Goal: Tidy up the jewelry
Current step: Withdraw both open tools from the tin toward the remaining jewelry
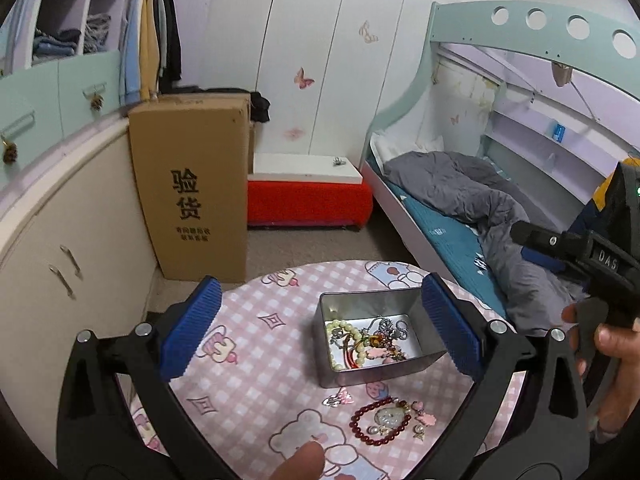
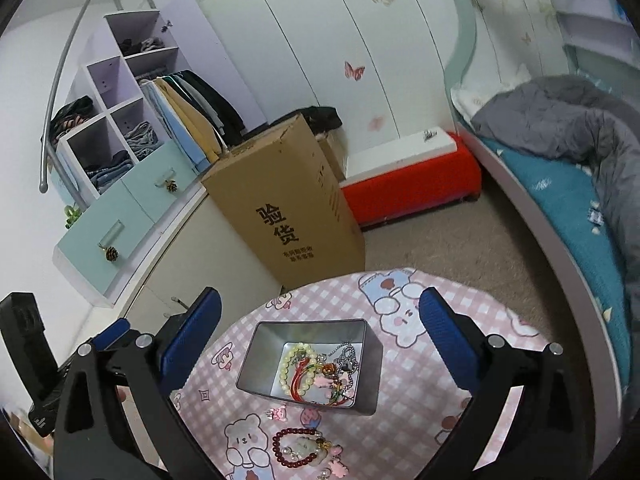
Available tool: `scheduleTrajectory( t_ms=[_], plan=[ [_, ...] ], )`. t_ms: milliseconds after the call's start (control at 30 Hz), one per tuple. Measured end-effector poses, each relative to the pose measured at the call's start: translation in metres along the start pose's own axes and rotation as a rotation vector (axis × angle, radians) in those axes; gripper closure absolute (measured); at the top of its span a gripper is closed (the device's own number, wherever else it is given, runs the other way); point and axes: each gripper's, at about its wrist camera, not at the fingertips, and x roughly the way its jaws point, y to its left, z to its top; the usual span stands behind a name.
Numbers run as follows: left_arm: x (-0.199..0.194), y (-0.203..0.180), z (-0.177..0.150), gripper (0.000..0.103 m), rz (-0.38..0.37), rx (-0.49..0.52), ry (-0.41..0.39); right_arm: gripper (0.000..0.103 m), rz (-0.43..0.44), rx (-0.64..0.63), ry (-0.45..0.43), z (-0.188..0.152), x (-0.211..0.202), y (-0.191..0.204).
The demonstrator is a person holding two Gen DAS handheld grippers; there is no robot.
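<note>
- Left gripper [image 1: 320,328] is wide open above the pink table [image 1: 248,364], holding nothing. A metal tin [image 1: 376,368] of jewelry sits between its blue pads; the red bead bracelet [image 1: 380,422] lies nearer.
- Right gripper [image 2: 320,340] is wide open too, with the tin [image 2: 308,360] between its pads and the bracelet [image 2: 304,450] nearer.

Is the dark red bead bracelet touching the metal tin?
Apart. The right wrist view shows the dark red bead bracelet lying nearer the camera than the metal tin, with a strip of pink checked tablecloth between them.

Pink checked tablecloth [image 1: 248,364] w/ cartoon bears, silver tin [image 1: 372,372], dark-red bead bracelet [image 1: 362,426], blue ribbed fingers [image 1: 192,330].
</note>
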Motion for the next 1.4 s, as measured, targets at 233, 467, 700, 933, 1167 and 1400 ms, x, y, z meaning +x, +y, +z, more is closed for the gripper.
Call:
scheduleTrajectory(
  t_ms=[233, 467, 700, 933, 1167, 1400],
  plan=[
    [-0.035, -0.010, 0.001, 0.006, 0.056, 0.048, -0.073, 0.008, -0.042, -0.075, -0.057, 0.000, -0.031, 0.020],
    [-0.054, -0.017, -0.010, 0.006, 0.083, 0.082, -0.087, 0.008, -0.119, -0.145, -0.099, -0.018, -0.060, 0.031],
    [-0.054, -0.012, -0.042, 0.006, 0.065, 0.074, -0.024, 0.008, -0.205, -0.177, -0.081, -0.053, -0.073, 0.025],
    [-0.046, -0.005, -0.080, 0.006, 0.058, 0.074, 0.065, 0.008, -0.230, -0.192, 0.007, -0.096, -0.063, 0.015],
    [-0.027, -0.003, -0.109, 0.006, 0.050, 0.074, 0.150, 0.008, -0.234, -0.160, 0.111, -0.129, -0.045, 0.000],
    [0.021, -0.011, -0.121, 0.006, 0.047, 0.097, 0.230, 0.008, -0.239, -0.175, 0.187, -0.149, -0.021, -0.005]
  ],
)
